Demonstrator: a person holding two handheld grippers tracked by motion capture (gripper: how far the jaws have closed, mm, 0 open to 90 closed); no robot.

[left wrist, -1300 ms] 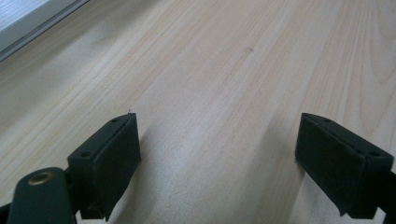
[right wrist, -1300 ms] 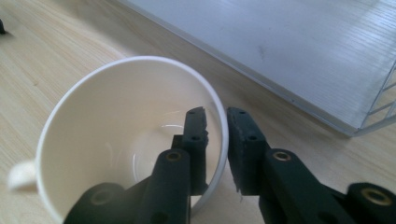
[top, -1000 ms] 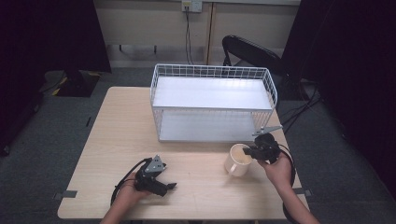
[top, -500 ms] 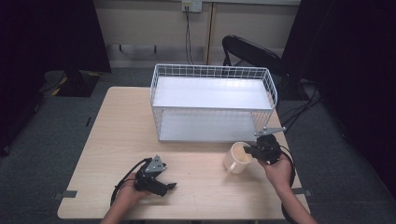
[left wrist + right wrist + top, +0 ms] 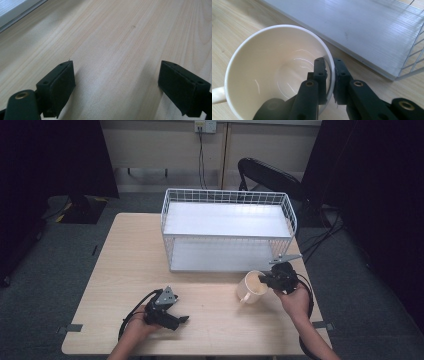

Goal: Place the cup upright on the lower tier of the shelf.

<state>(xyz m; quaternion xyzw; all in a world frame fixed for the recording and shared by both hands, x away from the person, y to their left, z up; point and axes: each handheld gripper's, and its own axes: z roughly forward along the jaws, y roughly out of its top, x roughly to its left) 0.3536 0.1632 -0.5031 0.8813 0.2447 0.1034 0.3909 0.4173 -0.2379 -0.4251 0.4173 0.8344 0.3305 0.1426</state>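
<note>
Currently, the cup [image 5: 251, 287] is gripped by the right gripper [image 5: 264, 280], with one jaw inside the rim and one outside, as seen in the right gripper view where the wall of the cup [image 5: 279, 72] is pinched between the black jaws. Compared with the frames of a second ago, the cup has been shifted slightly toward the far side and now stands near the front edge of the lower shelf of the wire rack [image 5: 228, 196]. It is judged from this that a transfer of the cup onto the rack is in progress and that the lifting stage is not yet complete.

The cup is located on the table [image 5: 125, 250], right of centre, just beside the near edge of the rack, with its handle pointed to the near left. The left gripper [image 5: 183, 319] is rested on the table near the left of the near edge, with its jaws spread wide and nothing between them, as confirmed in the left gripper view [image 5: 117, 87].

Open room is available on the lower shelf, which is bare. Clearance is limited by the shelf lip directly ahead and by the upper shelf above; the wire side at the right must also be avoided.
</note>
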